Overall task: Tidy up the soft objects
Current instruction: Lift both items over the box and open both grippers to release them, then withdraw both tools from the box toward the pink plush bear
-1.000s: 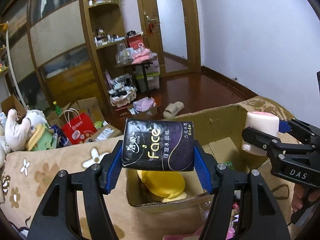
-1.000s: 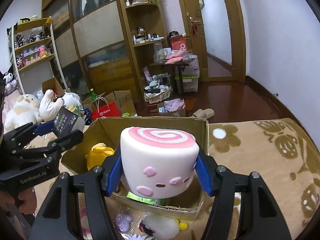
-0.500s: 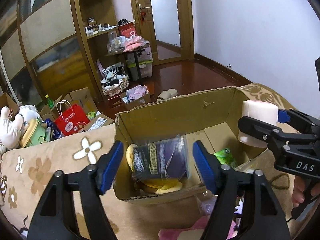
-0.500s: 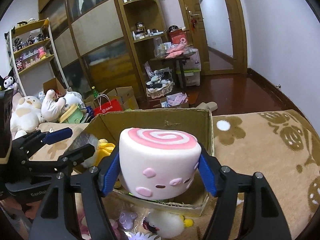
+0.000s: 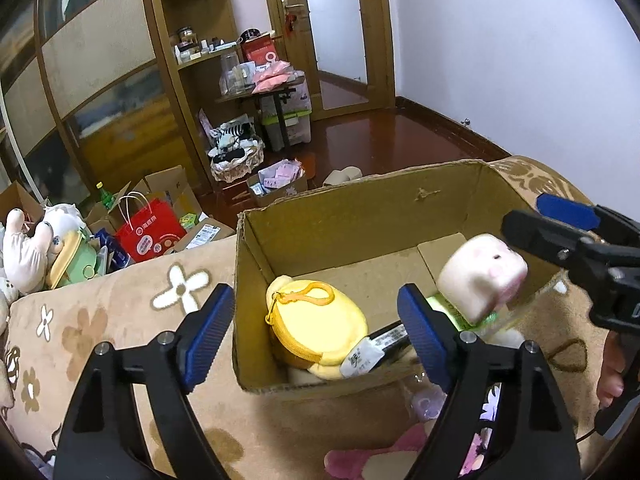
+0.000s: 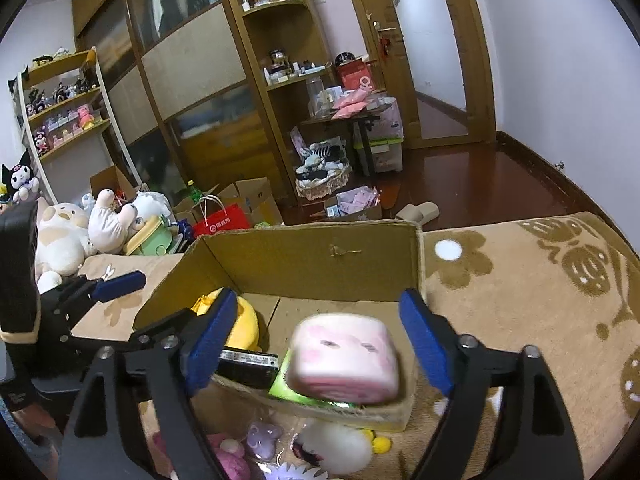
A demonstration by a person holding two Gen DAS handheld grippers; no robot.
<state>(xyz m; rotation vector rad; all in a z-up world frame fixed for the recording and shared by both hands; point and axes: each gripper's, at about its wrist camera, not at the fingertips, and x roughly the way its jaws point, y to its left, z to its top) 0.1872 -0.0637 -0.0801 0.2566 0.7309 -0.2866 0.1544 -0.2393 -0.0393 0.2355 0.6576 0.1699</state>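
Note:
An open cardboard box (image 5: 360,208) (image 6: 312,256) sits on a flowered brown blanket. In it lie a yellow plush pouch (image 5: 316,328) (image 6: 246,324), the dark tissue pack (image 5: 386,340) (image 6: 248,366) and a green packet (image 6: 292,392). A pink-and-white swirl plush (image 5: 482,280) (image 6: 344,362) is blurred, loose in the air over the box's right end. My left gripper (image 5: 316,340) is open and empty above the box's near left. My right gripper (image 6: 314,342) is open around the plush without touching it; it also shows in the left wrist view (image 5: 560,224).
Small plush toys, pink (image 5: 372,458), purple (image 6: 262,438) and white (image 6: 336,446), lie on the blanket in front of the box. Stuffed animals (image 6: 80,232), a red bag (image 5: 150,234) and cartons stand beyond the blanket's far edge. Shelves and a doorway are behind.
My left gripper opened and the tissue pack dropped into the box. My right gripper then opened too, and the swirl plush tipped over and is falling toward the box.

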